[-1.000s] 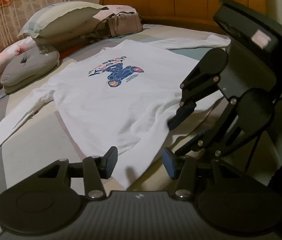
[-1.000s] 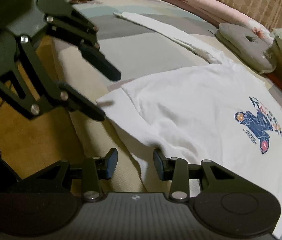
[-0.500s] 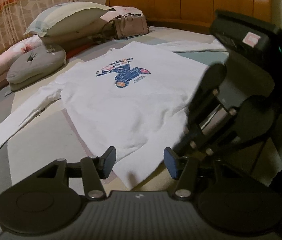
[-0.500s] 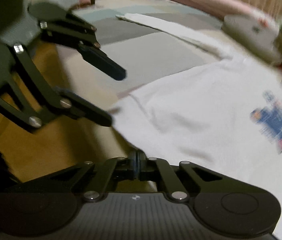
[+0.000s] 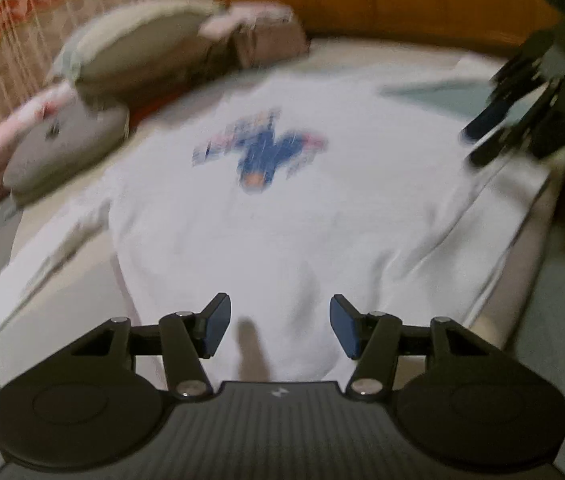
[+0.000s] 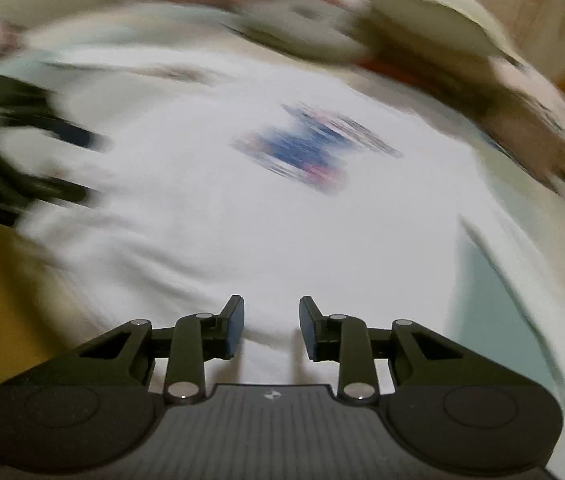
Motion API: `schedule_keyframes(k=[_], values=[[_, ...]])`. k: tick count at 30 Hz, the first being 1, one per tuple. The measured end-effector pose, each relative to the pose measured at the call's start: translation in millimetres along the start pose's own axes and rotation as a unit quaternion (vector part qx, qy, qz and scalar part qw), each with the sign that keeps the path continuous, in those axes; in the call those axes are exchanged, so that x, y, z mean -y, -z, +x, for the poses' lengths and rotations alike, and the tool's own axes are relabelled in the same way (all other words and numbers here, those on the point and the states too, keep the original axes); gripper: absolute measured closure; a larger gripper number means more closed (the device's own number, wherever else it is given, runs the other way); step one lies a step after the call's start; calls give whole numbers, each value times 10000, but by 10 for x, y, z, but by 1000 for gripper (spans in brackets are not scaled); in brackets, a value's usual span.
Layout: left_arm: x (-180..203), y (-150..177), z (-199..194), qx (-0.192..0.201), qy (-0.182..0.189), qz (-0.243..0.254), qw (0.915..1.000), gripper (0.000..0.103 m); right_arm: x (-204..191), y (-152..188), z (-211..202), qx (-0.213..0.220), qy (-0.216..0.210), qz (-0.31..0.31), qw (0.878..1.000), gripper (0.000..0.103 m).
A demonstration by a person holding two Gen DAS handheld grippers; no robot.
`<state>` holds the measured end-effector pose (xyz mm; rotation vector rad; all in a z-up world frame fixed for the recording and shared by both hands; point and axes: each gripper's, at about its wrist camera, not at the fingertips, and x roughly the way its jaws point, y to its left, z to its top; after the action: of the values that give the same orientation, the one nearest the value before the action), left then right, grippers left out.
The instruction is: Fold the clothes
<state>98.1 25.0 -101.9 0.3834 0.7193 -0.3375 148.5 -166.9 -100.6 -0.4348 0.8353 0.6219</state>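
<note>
A bed [image 5: 62, 304] is filling most of both wrist views, its beige and grey cover showing at the lower left of the left view and a pale green patch showing at the lower right of the right view. A white long-sleeved shirt [image 5: 282, 220] is lying spread flat across it, front up, taking the middle of each frame; one sleeve is trailing down toward the lower left edge of the left view. A wooden headboard [image 5: 382, 4] is running along the top of the left view, and a patterned curtain [image 5: 22, 32] is hanging in the upper left corner. Pillows [image 5: 142, 52] are sitting blurred in the upper left, with a grey cushion [image 5: 66, 152] just below them, beside the shirt's shoulder. A blue and red print [image 5: 262, 152] on the shirt's chest is showing smeared by motion blur at the centre. The left gripper [image 5: 279, 326] is hovering at the bottom centre of its own view over the shirt's near edge, fingers spread wide and holding nothing. The right gripper [image 6: 271, 328] is sitting at the bottom centre of its view above the fabric, jaws parted more narrowly, with nothing between them.
</note>
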Motion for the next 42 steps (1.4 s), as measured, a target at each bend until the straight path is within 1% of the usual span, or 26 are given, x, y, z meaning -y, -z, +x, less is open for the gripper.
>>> schedule_keyframes(k=[2,3,5,6,7,8,9,10,11,12,14,17,20,23,26,27,28,29,30,32,34,37,39,40,41,42], values=[[-76,86,-27,-18,115,-237,9997,46,186,157,72,-158,-23,291,9994,68],[-123,132,-68,-70,149,-380,9991,46,237,225,53,-150,-62,380,9991,68],[-216,224,-150,-173,218,-668,9974,43,301,320,-14,-277,-36,375,9989,64],[-263,270,-191,-225,252,-811,9961,43,330,375,-47,-356,12,336,9988,56],[-293,295,-224,-277,267,-892,9953,43,358,430,-80,-435,59,296,9986,52],[-292,285,-240,-332,250,-866,9954,43,367,459,-127,-421,92,254,9987,52],[-273,260,-257,-372,209,-813,9958,43,376,458,-172,-404,166,281,9986,53],[-224,208,-275,-386,127,-715,9966,46,387,451,-215,-393,253,328,9984,53],[-163,152,-297,-361,70,-594,9976,51,375,435,-305,-221,238,326,9989,53],[-79,88,-326,-260,106,-443,9986,51,342,415,-379,-95,130,316,9994,52],[99,-57,-377,-28,484,-168,9987,48,270,375,-509,107,-122,299,9994,52],[451,-270,-390,314,1028,320,9937,45,139,406,-571,67,-4,102,9999,52],[794,-460,-286,454,1247,790,9880,45,17,492,-598,32,27,-302,9995,54],[1046,-583,-193,422,1373,1174,9826,45,-107,531,-533,-55,93,-849,9963,57],[1202,-678,-152,361,1452,1463,9779,45,-225,549,-366,-182,174,-1460,9890,64],[1232,-696,-150,351,1457,1513,9771,44,-247,565,-331,-232,197,-1600,9866,71],[1257,-708,-154,350,1465,1549,9764,44,-264,584,-305,-279,217,-1723,9844,84],[1285,-719,-152,348,1475,1570,9759,43,-281,603,-278,-326,237,-1846,9820,91],[1314,-729,-150,347,1486,1591,9754,42,-259,597,-298,-266,191,-1774,9836,94],[1387,-750,-106,346,1492,1703,9734,42,-190,573,-365,-85,63,-1518,9884,95],[1466,-771,-44,347,1490,1848,9708,42,-91,540,-446,125,33,-1241,9922,98],[1586,-803,50,348,1486,2065,9665,42,30,500,-512,286,27,-965,9949,99],[1636,-842,161,283,1399,2130,9666,50,86,482,-535,357,15,-852,9957,99],[1641,-864,232,218,1314,2119,9682,60,105,477,-542,379,-11,-810,9960,99],[1637,-882,297,139,1251,2090,9698,64,114,475,-556,392,-61,-783,9961,99],[1620,-898,336,87,1244,2040,9710,64,121,476,-572,404,-117,-761,9962,98]])
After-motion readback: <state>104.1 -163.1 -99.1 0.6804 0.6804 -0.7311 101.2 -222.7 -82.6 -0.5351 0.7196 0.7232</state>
